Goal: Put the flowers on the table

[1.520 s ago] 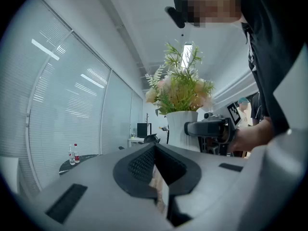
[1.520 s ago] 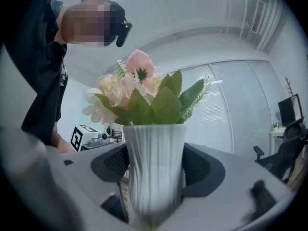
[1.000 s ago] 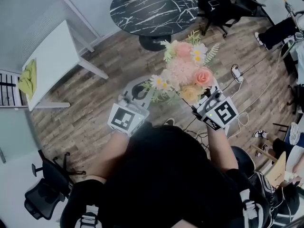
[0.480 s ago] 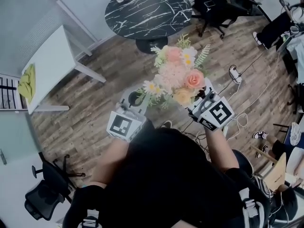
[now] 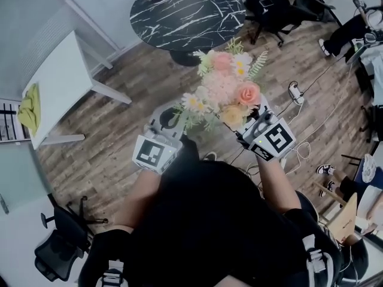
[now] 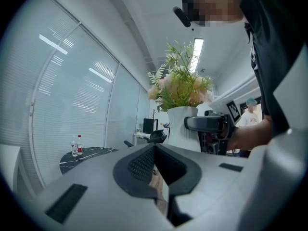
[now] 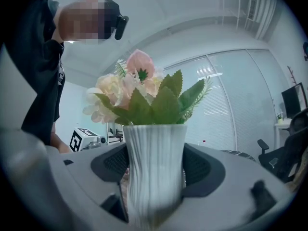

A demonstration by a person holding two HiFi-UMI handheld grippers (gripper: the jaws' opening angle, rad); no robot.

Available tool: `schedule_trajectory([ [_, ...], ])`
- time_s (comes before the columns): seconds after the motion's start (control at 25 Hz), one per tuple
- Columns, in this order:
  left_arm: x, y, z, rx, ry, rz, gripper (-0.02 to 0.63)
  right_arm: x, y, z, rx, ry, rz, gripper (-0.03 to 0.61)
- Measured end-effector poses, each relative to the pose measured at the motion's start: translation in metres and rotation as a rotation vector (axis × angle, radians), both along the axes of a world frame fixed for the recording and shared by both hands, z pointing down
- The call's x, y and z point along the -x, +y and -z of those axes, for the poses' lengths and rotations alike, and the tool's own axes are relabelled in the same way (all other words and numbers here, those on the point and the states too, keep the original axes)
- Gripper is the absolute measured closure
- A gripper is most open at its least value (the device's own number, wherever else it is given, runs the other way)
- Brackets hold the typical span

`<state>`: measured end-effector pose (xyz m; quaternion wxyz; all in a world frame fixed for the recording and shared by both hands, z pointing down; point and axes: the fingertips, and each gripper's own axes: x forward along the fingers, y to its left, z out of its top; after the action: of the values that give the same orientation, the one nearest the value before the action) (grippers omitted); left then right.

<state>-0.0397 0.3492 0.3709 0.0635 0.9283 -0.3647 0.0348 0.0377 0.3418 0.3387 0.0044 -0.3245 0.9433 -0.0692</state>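
Fingers (image 7: 208,170) of right gripper (image 7: 154,174) clamp flower vase (image 7: 155,138); left gripper (image 6: 155,166) closed.

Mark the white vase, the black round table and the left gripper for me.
white vase (image 7: 155,167), right gripper view, ribbed body between the jaws.
black round table (image 5: 185,11), head view, middle of its marbled top.
left gripper (image 6: 154,148), left gripper view, where its fingertips meet.

Cool, even indoor light fills all three views, brightest at the ceiling strip lamp (image 6: 197,48) and the blinded windows (image 6: 72,105). Fisheye bending curves every edge; both gripper views darken at the corners. The near ribbed vase (image 7: 154,167) blurs softly.
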Motion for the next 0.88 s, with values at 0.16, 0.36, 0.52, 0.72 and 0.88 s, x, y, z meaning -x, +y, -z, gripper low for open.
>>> schedule_trajectory([
  [0.16, 0.011, -0.038, 0.003, -0.012, 0.009, -0.023, 0.606, 0.014, -0.037, 0.0, -0.006, 0.017, -0.014, 0.239],
  [0.36, 0.03, -0.085, 0.007, -0.006, 0.026, -0.048, 0.606, 0.034, -0.082, 0.001, -0.002, 0.021, -0.037, 0.239],
  [0.52, 0.046, -0.115, 0.009, -0.015, 0.033, -0.068, 0.606, 0.049, -0.112, -0.002, 0.004, 0.025, -0.062, 0.239],
  [0.72, 0.065, -0.144, 0.008, -0.021, 0.026, -0.099, 0.606, 0.065, -0.141, -0.006, 0.011, 0.031, -0.098, 0.239],
  [0.88, 0.078, -0.165, 0.003, -0.016, 0.026, -0.12, 0.606, 0.076, -0.161, -0.008, 0.017, 0.026, -0.131, 0.239],
])
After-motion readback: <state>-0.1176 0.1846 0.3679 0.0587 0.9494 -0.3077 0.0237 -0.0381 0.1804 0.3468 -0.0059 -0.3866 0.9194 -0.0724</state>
